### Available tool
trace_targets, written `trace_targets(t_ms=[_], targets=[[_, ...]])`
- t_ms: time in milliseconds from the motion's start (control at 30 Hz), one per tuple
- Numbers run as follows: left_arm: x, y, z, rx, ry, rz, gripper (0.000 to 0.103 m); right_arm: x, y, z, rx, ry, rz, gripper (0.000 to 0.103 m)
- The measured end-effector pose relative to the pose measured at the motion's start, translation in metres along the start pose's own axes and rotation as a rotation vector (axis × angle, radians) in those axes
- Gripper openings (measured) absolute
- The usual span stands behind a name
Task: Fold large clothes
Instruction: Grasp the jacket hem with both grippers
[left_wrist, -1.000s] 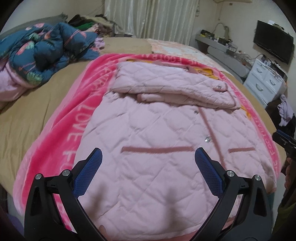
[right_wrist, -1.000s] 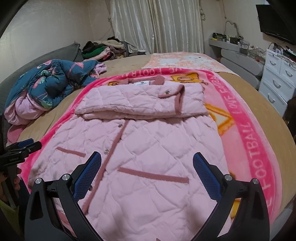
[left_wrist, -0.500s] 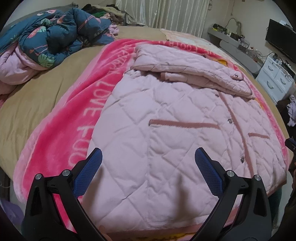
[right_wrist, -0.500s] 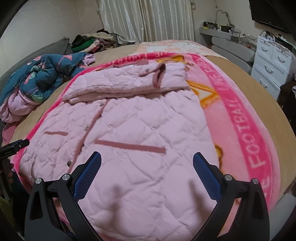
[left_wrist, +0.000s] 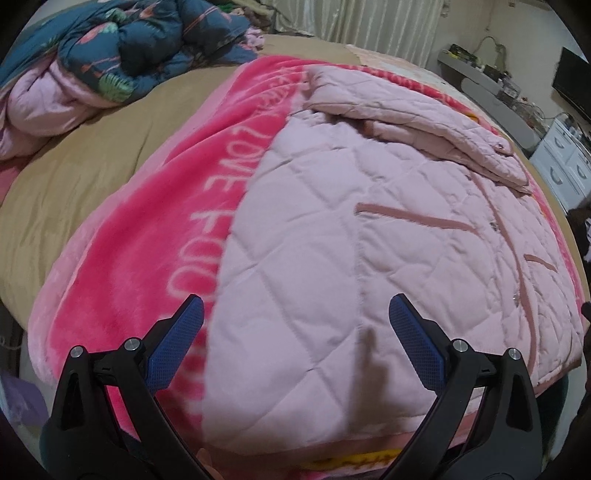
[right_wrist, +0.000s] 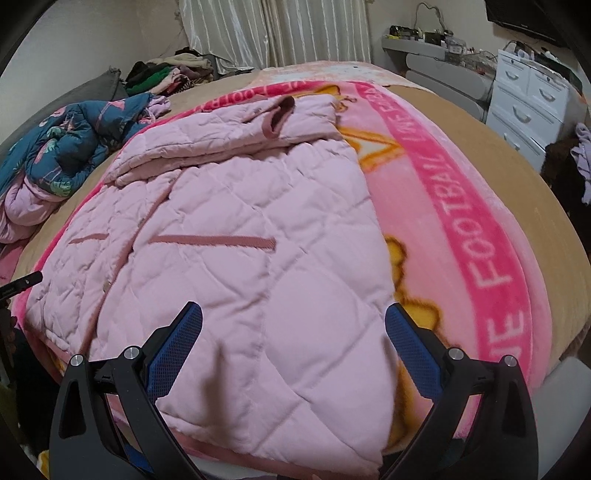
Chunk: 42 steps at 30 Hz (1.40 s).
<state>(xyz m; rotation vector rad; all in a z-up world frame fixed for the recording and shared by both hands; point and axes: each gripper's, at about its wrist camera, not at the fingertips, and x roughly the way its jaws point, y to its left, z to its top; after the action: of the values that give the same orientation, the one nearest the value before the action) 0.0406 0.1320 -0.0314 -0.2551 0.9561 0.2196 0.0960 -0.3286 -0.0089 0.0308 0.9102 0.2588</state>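
A pale pink quilted coat (left_wrist: 351, 236) (right_wrist: 236, 258) lies flat on a bright pink blanket (left_wrist: 147, 258) (right_wrist: 491, 258) spread over the bed. Its sleeves are folded across the chest at the far end. My left gripper (left_wrist: 295, 325) hovers open over the coat's near left hem corner, with nothing between its blue pads. My right gripper (right_wrist: 293, 326) is open too, above the near right hem corner, its right finger (right_wrist: 410, 339) close to the coat's side edge. The tip of the other gripper (right_wrist: 22, 284) shows at the left edge of the right wrist view.
A crumpled dark floral duvet (left_wrist: 110, 48) (right_wrist: 62, 155) lies at the bed's far left. A pile of clothes (right_wrist: 166, 74) sits at the headboard end by the curtains. White drawers (right_wrist: 532, 107) and a shelf stand to the right of the bed.
Both grippers have dropped lower and spread apart toward the coat's near hem corners, left going left and right going right. The coat has not moved. Both stay open.
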Motion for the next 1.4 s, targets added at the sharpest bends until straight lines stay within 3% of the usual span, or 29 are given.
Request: trace_targets(t_ms=[333, 467, 567, 733, 1000, 1133, 1400], targets=[[0.007, 0.027, -0.018, -0.070, 0.065, -0.057, 0.094, -0.004, -0.017, -0.014, 0.020, 0.025, 0.012, 0.099], [0.007, 0.030, -0.025, -0.073, 0.082, -0.093, 0.079, -0.004, -0.023, -0.023, 0.023, 0.045, 0.015, 0.099], [0.007, 0.031, -0.031, -0.097, 0.109, -0.160, 0.065, -0.005, -0.028, -0.029, 0.034, 0.058, 0.024, 0.099], [0.006, 0.028, -0.037, -0.104, 0.127, -0.200, 0.053, -0.006, -0.038, -0.040, 0.055, 0.084, 0.029, 0.099], [0.024, 0.007, -0.033, -0.038, 0.127, -0.158, 0.058, -0.005, -0.044, -0.055, 0.080, 0.145, 0.078, 0.099], [0.031, 0.010, -0.030, -0.056, 0.131, -0.176, 0.061, -0.004, -0.045, -0.060, 0.093, 0.177, 0.119, 0.099], [0.030, 0.015, -0.032, -0.065, 0.123, -0.202, 0.064, 0.017, -0.036, -0.071, 0.158, 0.264, 0.264, 0.099]])
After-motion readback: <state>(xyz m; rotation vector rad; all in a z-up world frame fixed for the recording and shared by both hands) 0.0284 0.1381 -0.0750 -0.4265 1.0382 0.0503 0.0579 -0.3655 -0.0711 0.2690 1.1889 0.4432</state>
